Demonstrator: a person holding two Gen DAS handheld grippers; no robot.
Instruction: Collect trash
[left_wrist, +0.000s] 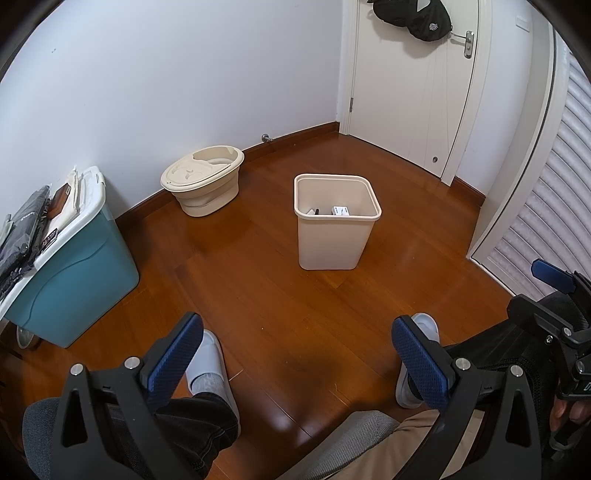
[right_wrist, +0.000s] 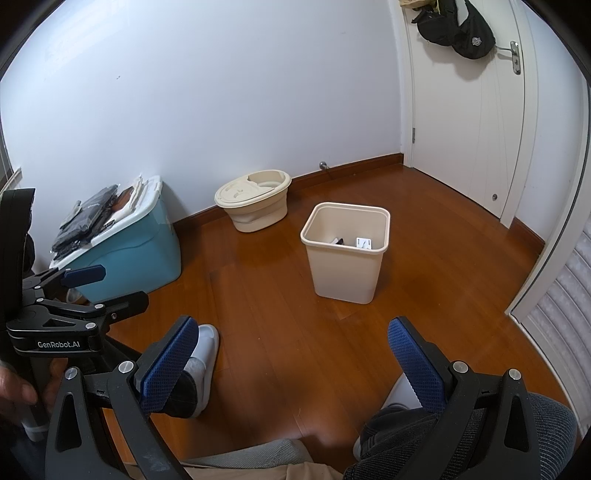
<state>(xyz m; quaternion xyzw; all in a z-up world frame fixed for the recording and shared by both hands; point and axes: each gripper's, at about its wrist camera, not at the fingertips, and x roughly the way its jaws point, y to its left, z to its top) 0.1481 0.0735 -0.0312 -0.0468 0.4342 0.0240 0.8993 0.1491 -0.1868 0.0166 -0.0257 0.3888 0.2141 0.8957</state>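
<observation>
Left wrist: bin (left_wrist: 334, 236) holds scraps; both grippers' fingers (left_wrist: 173, 358) spread.

— What's the bin like from where you sit?

— My trash bin (left_wrist: 336, 221) is a cream plastic one, square-mouthed with rounded corners and a rolled rim, tapering a little toward its base. It stands upright and uncovered on the wooden floor (left_wrist: 295, 314), at about twelve o'clock from me.

— Anything in it?

— Down at the bottom lies a small white piece with dark markings (left_wrist: 340, 211), and just beside it, toward nine o'clock, a dark scrap (left_wrist: 314, 212). I can't tell what either is.
</observation>
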